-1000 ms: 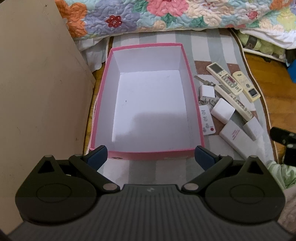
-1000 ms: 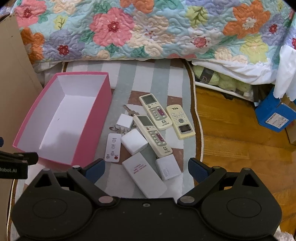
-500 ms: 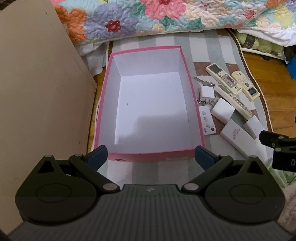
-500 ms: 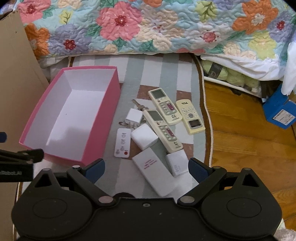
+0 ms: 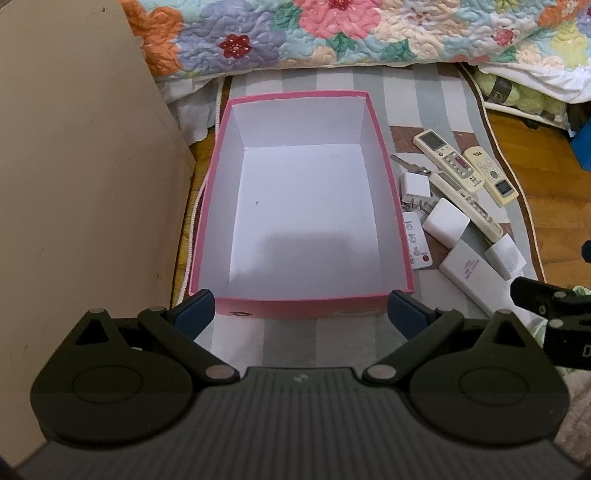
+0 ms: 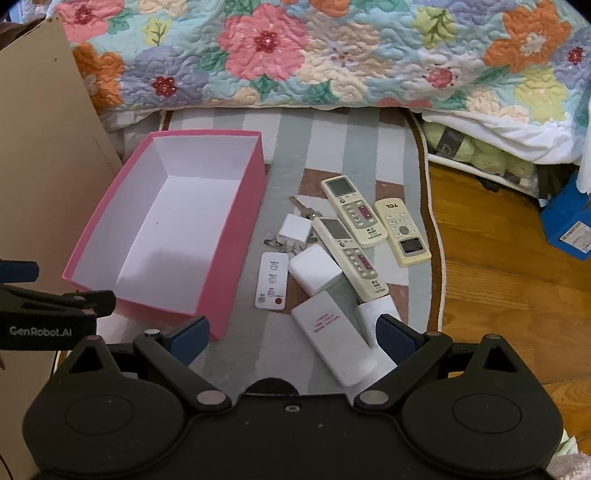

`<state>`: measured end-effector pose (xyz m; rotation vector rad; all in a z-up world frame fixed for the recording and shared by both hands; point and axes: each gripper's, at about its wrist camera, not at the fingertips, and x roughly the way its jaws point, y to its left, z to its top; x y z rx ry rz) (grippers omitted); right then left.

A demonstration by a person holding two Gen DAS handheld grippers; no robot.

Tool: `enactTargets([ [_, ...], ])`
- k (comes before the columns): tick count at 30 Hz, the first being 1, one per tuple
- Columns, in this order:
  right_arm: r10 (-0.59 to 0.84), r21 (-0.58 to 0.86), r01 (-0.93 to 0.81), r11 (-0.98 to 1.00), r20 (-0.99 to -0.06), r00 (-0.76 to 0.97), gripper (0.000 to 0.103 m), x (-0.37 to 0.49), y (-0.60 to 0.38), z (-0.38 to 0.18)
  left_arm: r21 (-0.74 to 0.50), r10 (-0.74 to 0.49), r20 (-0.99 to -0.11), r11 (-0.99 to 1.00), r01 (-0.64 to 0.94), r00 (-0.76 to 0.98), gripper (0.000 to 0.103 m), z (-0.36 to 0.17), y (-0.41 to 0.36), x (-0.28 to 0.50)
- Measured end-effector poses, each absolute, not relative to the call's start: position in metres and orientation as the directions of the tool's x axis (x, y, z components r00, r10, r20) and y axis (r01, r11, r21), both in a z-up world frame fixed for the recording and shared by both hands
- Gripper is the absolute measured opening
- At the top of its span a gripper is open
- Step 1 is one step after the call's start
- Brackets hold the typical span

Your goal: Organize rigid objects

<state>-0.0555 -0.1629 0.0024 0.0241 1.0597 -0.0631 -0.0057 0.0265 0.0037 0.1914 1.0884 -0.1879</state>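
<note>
A: What sits closest to the right gripper point(image 6: 291, 334)?

B: Its jaws are spread wide and hold nothing. Between the blue fingertips point(image 6: 190, 336) lies a long white power bank point(image 6: 334, 341) with red print. A small white adapter point(image 6: 375, 314) sits just beside the right tip and is partly hidden by it.

A: And a little past the tips?

B: A flat white remote point(image 6: 272, 280) with a red button lies left of centre, near the box. A white cube charger point(image 6: 314, 274) lies next to it, touching the long beige remote point(image 6: 351, 253).

A: Further ahead?

B: A smaller white plug point(image 6: 294, 230) rests on a bunch of keys point(image 6: 303, 210). Beyond lie a second beige remote point(image 6: 354, 210) and, to its right, a cream TCL remote point(image 6: 402, 232). All of this rests on a striped rug point(image 6: 291, 136).

A: Where is the box?

B: The pink box point(image 6: 240, 236) stands ahead and left of the right jaws, open and white inside, with nothing in it.

A: And the left gripper point(image 5: 301, 314)?

B: It is also released and empty. The near wall of the box spans the gap just ahead of its tips. The clutter lies off to the right. A brown cardboard sheet point(image 5: 81, 184) rises on the left, and a floral quilt point(image 5: 332, 33) lies at the far end.
</note>
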Motion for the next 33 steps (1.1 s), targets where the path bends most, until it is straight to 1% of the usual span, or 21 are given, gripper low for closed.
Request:
enactTargets([
  [5, -0.045, -0.015, 0.067, 0.998, -0.875, 0.482, 0.098, -0.055, -0.163, 0.002, 0.065, -0.056, -0.882, 0.969, 0.239, 0.467, 0.101, 0.004, 0.029, -0.008],
  [14, -0.052, -0.027, 0.061, 0.998, -0.882, 0.468, 0.099, -0.056, -0.165, 0.0, -0.004, -0.121, -0.882, 0.968, 0.249, 0.456, 0.101, 0.0, 0.03, -0.009],
  [21, -0.062, -0.036, 0.064, 0.997, -0.886, 0.46, 0.098, -0.058, -0.167, -0.001, 0.004, -0.132, -0.876, 0.96, 0.28, 0.463, 0.101, 0.004, 0.022, -0.014],
  [33, -0.075, -0.037, 0.093, 0.995, -0.889, 0.452, 0.099, -0.059, -0.177, -0.005, -0.025, -0.172, -0.869, 0.952, 0.306, 0.464, 0.102, 0.016, 0.016, -0.016],
])
